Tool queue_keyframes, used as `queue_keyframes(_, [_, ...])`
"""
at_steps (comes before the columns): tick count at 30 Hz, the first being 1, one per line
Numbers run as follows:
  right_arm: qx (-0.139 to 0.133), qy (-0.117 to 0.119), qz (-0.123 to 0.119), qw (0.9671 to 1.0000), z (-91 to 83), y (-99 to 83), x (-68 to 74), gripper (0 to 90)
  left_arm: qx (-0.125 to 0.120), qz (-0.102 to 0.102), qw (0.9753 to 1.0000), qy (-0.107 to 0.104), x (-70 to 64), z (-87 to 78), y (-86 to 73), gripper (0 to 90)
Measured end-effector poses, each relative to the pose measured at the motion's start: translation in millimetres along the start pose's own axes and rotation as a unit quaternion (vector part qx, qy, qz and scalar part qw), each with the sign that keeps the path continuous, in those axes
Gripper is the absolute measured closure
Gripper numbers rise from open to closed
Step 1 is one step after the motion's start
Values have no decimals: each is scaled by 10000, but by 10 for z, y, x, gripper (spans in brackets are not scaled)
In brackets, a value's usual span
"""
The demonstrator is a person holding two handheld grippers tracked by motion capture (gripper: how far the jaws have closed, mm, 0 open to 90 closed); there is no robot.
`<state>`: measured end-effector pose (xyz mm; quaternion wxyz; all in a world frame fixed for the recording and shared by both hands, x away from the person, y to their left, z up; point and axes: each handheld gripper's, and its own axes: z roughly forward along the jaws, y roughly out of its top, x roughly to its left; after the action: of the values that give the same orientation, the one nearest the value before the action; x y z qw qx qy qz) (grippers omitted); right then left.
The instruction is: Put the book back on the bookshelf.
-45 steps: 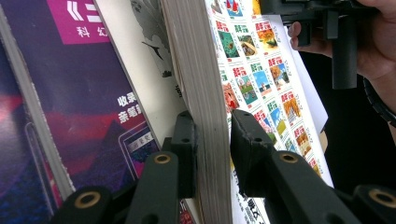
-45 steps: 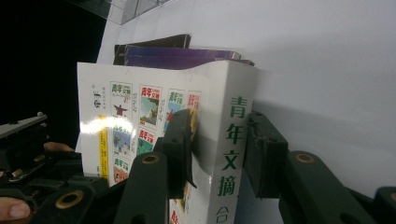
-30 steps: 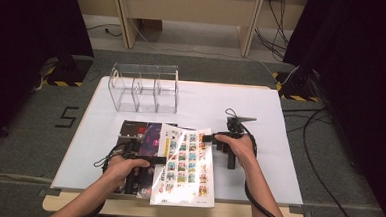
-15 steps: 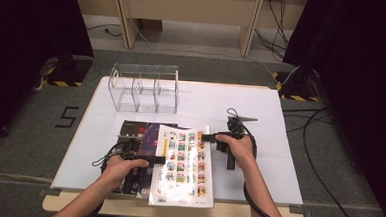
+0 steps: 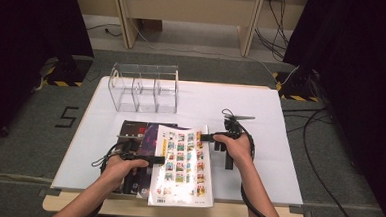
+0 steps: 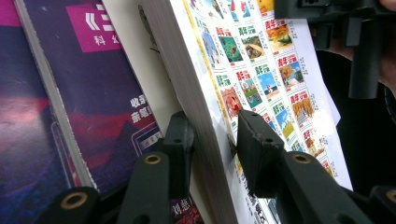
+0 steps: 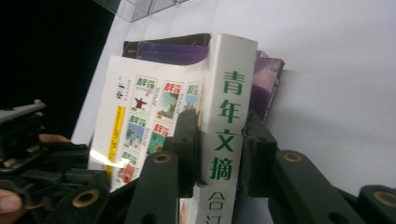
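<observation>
A thick white book [image 5: 183,168] with a grid of small pictures on its cover lies at the table's near edge, held from both sides. My left gripper [image 5: 158,160] is shut on its page edge, and the left gripper view has the jaws [image 6: 210,140] clamping pages and cover [image 6: 261,70]. My right gripper [image 5: 204,137] is shut on the far spine corner. In the right gripper view its jaws [image 7: 219,140] straddle the white spine [image 7: 231,84] with green characters. The left gripper [image 7: 28,140] lies beyond the cover there.
A purple magazine [image 5: 149,136] and a dark book [image 5: 132,129] lie under and left of the white book. A clear three-bay acrylic holder [image 5: 144,86] stands at the back left of the white table [image 5: 270,117]. Cables trail from both grippers.
The white book has swung slightly, its near end shifting right so it lies squarer to the table edge. Both grippers have stayed shut on it.
</observation>
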<state>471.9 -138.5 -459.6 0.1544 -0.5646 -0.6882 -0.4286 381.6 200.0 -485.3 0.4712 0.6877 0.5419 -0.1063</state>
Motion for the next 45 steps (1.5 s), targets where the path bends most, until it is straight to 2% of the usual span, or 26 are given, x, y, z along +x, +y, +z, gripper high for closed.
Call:
queue_keyframes(3, [-31,-5,-19,10000,-15,2,40,726,-9,59,10000,4,0,-13,0,638])
queue_keyframes(5, [-64,26,-39,10000,-31,1,65,728,-76,178,9997,134,-18,-48,-9,583])
queue_keyframes(6, [-73,25,-35,10000,-37,-2,80,729,-189,292,9989,328,-30,-81,-11,504])
queue_keyframes(7, [-112,47,-50,9999,-40,-6,92,731,-189,292,9989,328,-30,-81,-11,397])
queue_keyframes(8, [-152,79,-24,9999,-45,-12,109,733,-518,559,9953,596,-38,-204,6,364])
queue_keyframes(11, [-294,128,-119,9994,-64,-21,168,735,-981,508,9910,750,-10,-449,10,280])
queue_keyframes(15, [-503,180,-313,9981,-101,-34,286,738,-1368,709,9817,1122,94,-728,-101,288])
queue_keyframes(16, [-556,191,-359,9976,-112,-38,319,738,-1433,676,9800,1203,142,-784,-138,288])
queue_keyframes(17, [-556,191,-359,9976,-112,-38,319,738,-1433,676,9800,1203,142,-784,-138,289])
queue_keyframes(18, [-639,200,-462,9967,-130,-39,382,738,-1543,633,9762,1383,237,-869,-209,292])
queue_keyframes(21, [-750,229,-597,9951,-163,-29,472,739,-1672,450,9736,1487,372,-955,-301,295])
queue_keyframes(23, [-872,189,-672,9937,-200,-23,541,739,-1776,394,9702,1601,439,-994,-349,298])
queue_keyframes(26, [-1065,164,-806,9909,-275,-3,646,739,-1939,292,9657,1702,510,-1027,-400,302])
queue_keyframes(28, [-1202,104,-927,9884,-331,20,724,739,-2017,331,9615,1837,534,-1041,-419,305])
queue_keyframes(33, [-1530,-9,-1224,9806,-452,84,930,739,-2209,462,9480,2246,560,-1088,-424,305])
queue_keyframes(36, [-1721,-54,-1350,9758,-501,117,1041,739,-2284,493,9417,2422,591,-1102,-433,302])
queue_keyframes(39, [-1909,-94,-1459,9707,-521,148,1136,739,-2299,442,9401,2479,624,-1096,-455,301])
queue_keyframes(42, [-2076,-162,-1557,9656,-530,185,1213,739,-2292,404,9402,2489,644,-1087,-467,301])
queue_keyframes(45, [-2198,-202,-1586,9624,-531,234,1276,739,-2296,397,9390,2530,664,-1091,-472,301])
